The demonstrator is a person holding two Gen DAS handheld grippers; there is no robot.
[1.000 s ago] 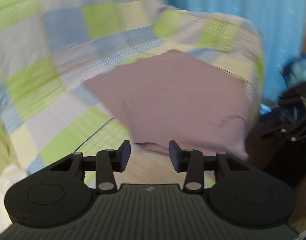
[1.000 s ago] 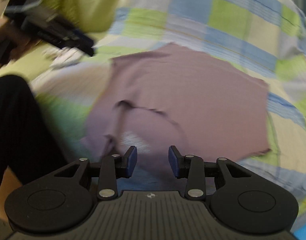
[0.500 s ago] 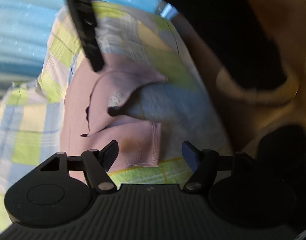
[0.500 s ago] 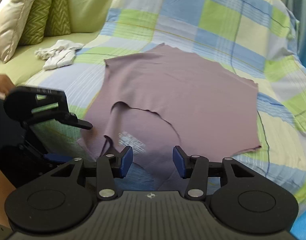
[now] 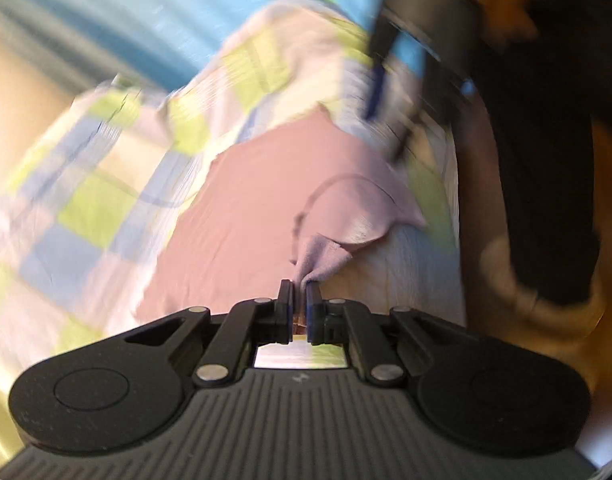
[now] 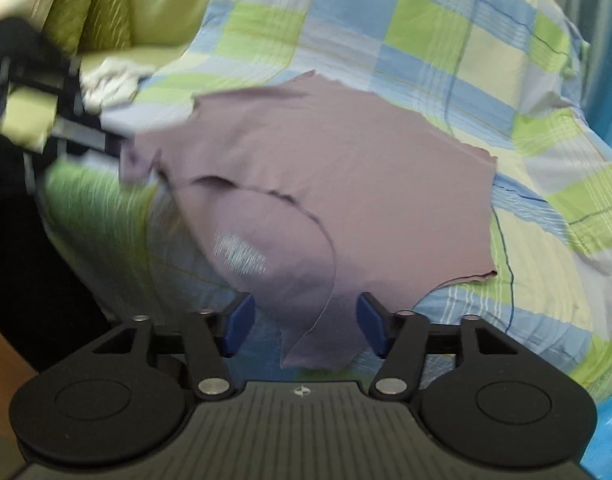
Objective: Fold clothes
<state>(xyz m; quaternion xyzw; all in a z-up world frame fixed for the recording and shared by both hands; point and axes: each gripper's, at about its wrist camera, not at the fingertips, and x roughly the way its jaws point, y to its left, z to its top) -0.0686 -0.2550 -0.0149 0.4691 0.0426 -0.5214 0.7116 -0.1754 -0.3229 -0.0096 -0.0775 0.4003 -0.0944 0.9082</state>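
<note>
The left gripper (image 5: 300,294) is pinched tight on a bunched corner of the mauve shirt (image 6: 346,168), which lies flat on the checkered bedspread (image 6: 446,40). The right gripper (image 6: 303,322) has its blue-padded fingers (image 6: 241,322) spread wide, with the shirt's near edge sitting loose between them.

Checked bedspread (image 6: 446,60), green pillows (image 6: 105,8), crumpled white cloth (image 6: 109,84).
</note>
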